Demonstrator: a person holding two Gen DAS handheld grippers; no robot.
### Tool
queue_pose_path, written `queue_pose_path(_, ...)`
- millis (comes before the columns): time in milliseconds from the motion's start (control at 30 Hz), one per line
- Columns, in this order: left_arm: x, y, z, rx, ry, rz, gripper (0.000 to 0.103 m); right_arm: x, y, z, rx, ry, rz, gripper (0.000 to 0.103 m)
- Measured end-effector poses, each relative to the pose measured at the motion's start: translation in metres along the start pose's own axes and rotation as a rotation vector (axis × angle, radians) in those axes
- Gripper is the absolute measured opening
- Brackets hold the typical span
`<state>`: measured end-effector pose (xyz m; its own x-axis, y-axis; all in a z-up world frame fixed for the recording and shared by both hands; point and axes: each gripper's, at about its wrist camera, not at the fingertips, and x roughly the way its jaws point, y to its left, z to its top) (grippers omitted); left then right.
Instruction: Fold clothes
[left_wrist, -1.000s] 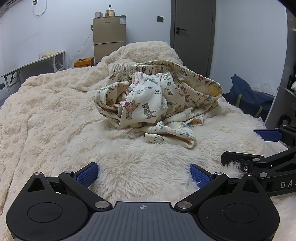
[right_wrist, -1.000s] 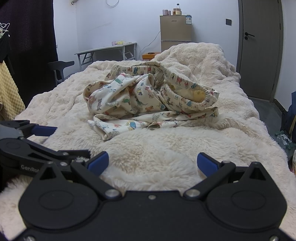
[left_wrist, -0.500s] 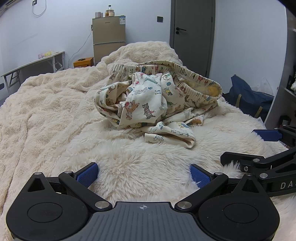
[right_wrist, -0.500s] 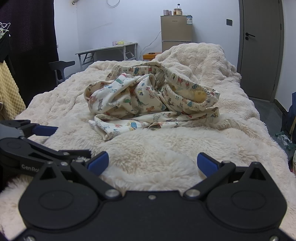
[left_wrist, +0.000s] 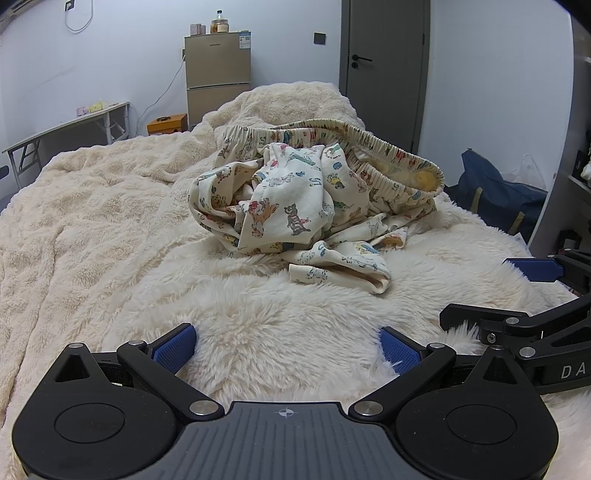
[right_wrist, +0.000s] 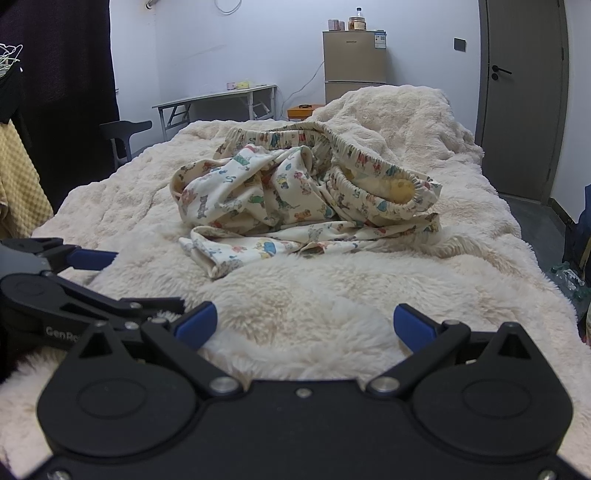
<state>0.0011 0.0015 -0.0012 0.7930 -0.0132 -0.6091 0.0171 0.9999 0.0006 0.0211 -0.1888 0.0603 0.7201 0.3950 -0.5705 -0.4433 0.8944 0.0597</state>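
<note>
While pants (left_wrist: 314, 199) lie crumpled mid-blanket (left_wrist: 92, 229), well ahead of both grippers, left gripper (left_wrist: 288, 347) and right gripper (right_wrist: 304, 325) are held released, fingers spread, nothing grasped, just above blanket.

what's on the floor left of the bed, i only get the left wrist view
Observer: A dark chair stands there, in front of the desk.
Operator: is the right claw open
Observer: Yes. The right claw is open, with only blanket between its pads.
Operator: anything nearer on that side
Observer: A yellow checked cloth hangs at the view's left edge.
</note>
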Motion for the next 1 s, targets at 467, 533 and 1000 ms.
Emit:
queue_pose_path(467,-0.0004,0.0005,-0.0007,0.001,-0.001,-0.001,0.103,-0.0011,0.0004,-0.0007,0.001,0.000,0.002,0.103)
queue_pose_path(533,-0.0005,0.0006,-0.0007,0.001,-0.001,-0.002,0.103,-0.0012,0.0004,-0.0005,0.001,0.000,0.002,0.103)
queue_pose_path(1000,-0.0004,0.0004,-0.0006,0.002,-0.001,-0.001,0.103,-0.0003,0.0001,-0.0005,0.002,0.001,0.004,0.103)
